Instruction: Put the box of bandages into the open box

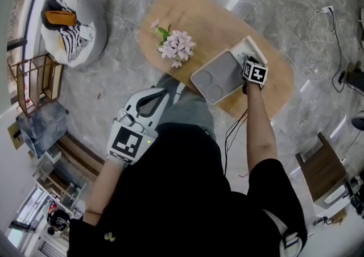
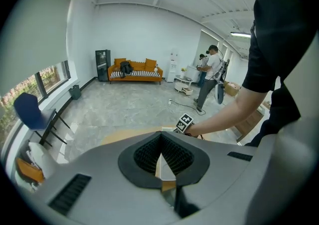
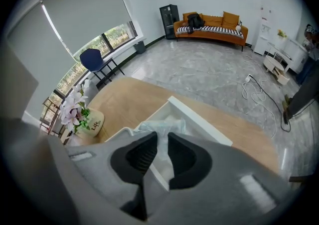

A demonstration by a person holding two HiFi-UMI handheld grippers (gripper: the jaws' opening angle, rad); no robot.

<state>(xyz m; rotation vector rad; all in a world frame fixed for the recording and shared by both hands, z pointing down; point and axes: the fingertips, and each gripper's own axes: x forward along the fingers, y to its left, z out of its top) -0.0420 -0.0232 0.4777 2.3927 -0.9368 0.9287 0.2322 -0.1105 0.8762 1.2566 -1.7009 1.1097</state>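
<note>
Grey plastic of the left gripper [image 1: 170,92] sits nearest us, held close to the body and well short of the open box [image 1: 248,47]. We note its jaws meeting at the tips, nothing between them. Farther out, our right arm reaches to the open box, with the right gripper [image 3: 160,138] over its white interior. Jaws there stand a little apart. Box of bandages [image 3: 162,125], pale in crinkled clear wrap, lies inside the open box, right at the jaw tips and showing through the gap. We cannot tell whether either pad touches it. Grey lid [image 1: 218,78] with two round hollows lies against the open box on the side toward us. Wooden table [image 1: 199,14] carries the open box. Pink flowers [image 1: 177,45] in a cream pot [image 3: 93,121] stand left of the open box, apart from it. Far beyond the open box, an orange sofa [image 3: 213,22] lines the wall.
</note>
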